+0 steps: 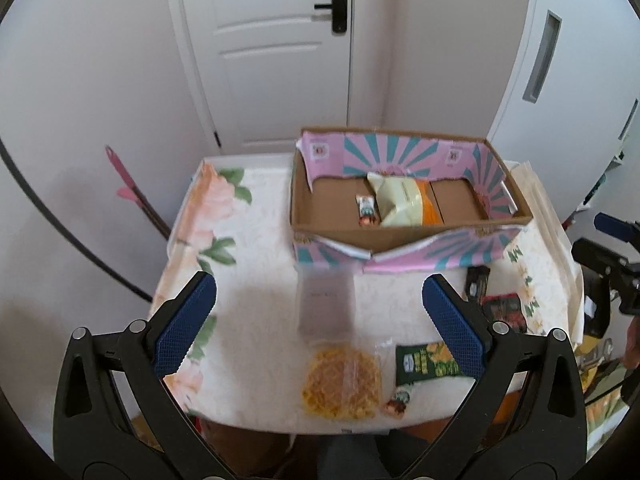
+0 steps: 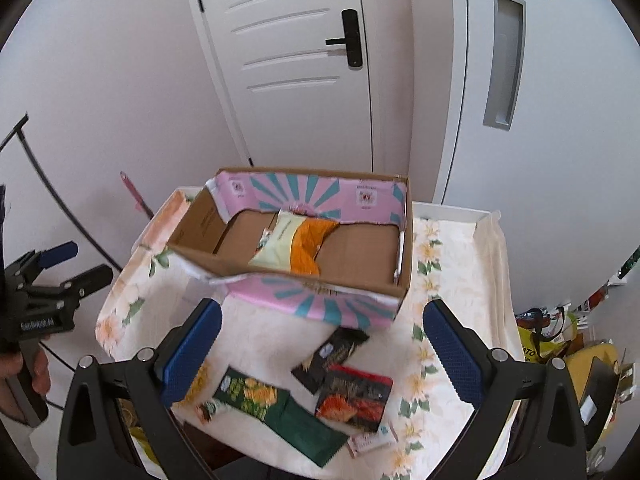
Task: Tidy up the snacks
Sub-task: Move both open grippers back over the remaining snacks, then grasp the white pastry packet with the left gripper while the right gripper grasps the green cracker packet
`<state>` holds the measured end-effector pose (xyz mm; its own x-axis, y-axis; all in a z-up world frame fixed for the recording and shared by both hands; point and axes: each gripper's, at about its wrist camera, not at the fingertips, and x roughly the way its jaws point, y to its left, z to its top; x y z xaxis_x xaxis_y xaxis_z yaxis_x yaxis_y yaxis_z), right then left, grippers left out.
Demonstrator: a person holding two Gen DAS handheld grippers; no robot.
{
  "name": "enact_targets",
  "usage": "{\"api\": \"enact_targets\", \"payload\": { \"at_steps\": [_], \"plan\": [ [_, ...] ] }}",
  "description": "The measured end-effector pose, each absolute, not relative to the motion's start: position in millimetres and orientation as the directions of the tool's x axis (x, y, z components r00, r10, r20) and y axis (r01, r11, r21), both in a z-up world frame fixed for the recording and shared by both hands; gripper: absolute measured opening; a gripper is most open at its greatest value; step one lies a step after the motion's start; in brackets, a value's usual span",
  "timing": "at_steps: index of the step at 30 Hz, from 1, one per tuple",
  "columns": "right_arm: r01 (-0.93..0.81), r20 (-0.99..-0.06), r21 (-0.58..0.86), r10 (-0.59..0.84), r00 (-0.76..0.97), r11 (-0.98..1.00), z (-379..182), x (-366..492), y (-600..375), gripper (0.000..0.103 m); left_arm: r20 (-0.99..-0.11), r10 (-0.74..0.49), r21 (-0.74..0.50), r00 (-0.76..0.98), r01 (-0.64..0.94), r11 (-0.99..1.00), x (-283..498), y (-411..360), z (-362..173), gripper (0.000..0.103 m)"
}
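Both my grippers, left gripper and right gripper, are wide open and hold nothing. Two snacks already lie in the cardboard box. More wait on the flowered tablecloth: a blurry grey packet, maybe clear, noodles and a green packet. I should come straight down over one packet, pinch its middle, then lift it over the box wall.

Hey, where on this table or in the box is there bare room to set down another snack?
Free: the floral cloth left of the cardboard box, and the box floor right of the orange-and-cream bag. Crowded: the near right edge, where the green packet, red-black packet and yellow noodle bag lie close together.
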<state>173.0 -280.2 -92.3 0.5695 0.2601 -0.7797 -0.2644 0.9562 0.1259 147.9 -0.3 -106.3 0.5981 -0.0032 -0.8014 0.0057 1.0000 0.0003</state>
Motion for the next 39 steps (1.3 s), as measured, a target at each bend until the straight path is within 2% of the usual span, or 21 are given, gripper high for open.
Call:
{"api": "enact_targets", "payload": {
  "at_steps": [11,20,23,27,33,39],
  "plan": [
    [-0.41,-0.806,0.109,0.322,0.497,0.906,-140.0,137.5,-251.0,0.101,-0.865,-0.116,-0.096,0.488,0.067,0.993,158.6,12.8,-167.3,0.103],
    [-0.586,-0.845,0.09,0.373,0.382,0.805,-196.9,137.2,-215.8,0.1,-0.899,-0.148,-0.129,0.412,0.074,0.989,187.1,18.8,-220.9,0.103],
    [-0.66,-0.859,0.085,0.39,0.332,0.747,-213.3,138.9,-207.1,0.095,-0.906,-0.145,-0.125,0.397,0.075,0.989,197.0,17.3,-235.4,0.102],
    [-0.763,-0.883,0.082,0.402,0.243,0.641,-235.6,140.1,-193.0,0.078,-0.915,-0.13,-0.115,0.381,0.063,0.991,206.4,16.5,-254.4,0.102],
    [-0.847,-0.893,0.092,0.42,0.162,0.523,-253.0,138.6,-182.9,0.074,-0.924,-0.122,-0.112,0.364,0.048,0.993,213.8,14.1,-271.3,0.1],
    [-0.906,-0.904,0.097,0.417,0.094,0.413,-267.7,138.1,-177.3,0.064,-0.931,-0.106,-0.096,0.349,0.046,0.994,218.4,6.8,-284.2,0.092]
  ]
}}
